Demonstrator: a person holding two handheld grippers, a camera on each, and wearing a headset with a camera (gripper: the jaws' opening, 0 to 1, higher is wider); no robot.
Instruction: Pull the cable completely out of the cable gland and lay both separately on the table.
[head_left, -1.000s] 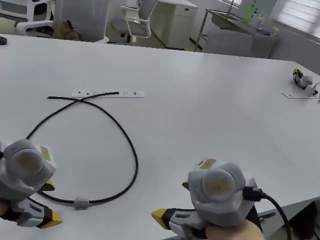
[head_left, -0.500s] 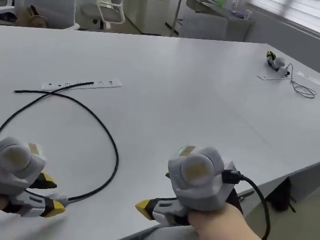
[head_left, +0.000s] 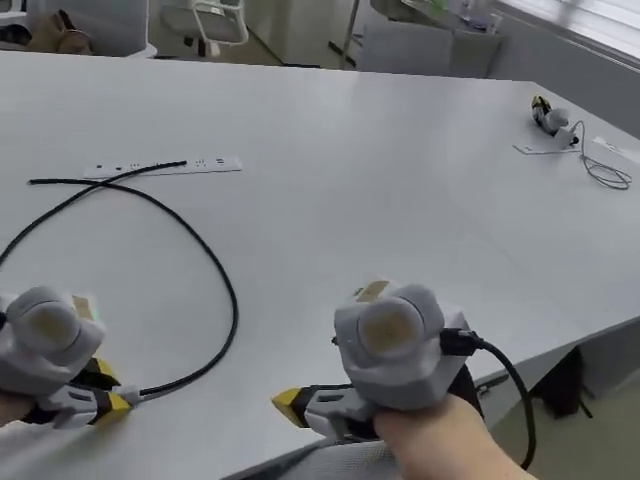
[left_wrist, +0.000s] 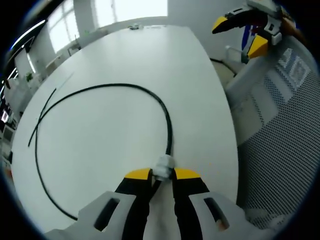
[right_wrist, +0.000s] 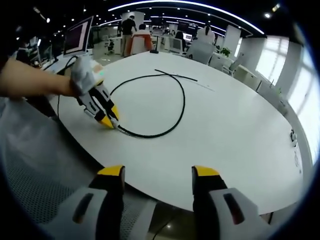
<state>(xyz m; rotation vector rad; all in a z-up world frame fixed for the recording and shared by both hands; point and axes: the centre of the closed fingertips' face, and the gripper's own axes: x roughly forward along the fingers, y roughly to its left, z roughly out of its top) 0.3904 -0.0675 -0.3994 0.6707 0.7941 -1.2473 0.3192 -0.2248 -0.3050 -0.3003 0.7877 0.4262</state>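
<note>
At the near table edge, left gripper (left_wrist: 162, 175) clamped on the cable gland (left_wrist: 163, 166), black cable (head_left: 233, 300) looping over the white table (head_left: 400, 200), white strip (head_left: 165, 167) beyond, right gripper (right_wrist: 157, 172) jaws apart, empty.

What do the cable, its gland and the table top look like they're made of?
Cable: black rubber or plastic jacket, matt; it bends in a smooth loop.
Cable gland: pale grey-white, probably plastic, with no metallic shine.
Table: smooth white top, laminate-like, with a soft sheen; its core cannot be told.
</note>
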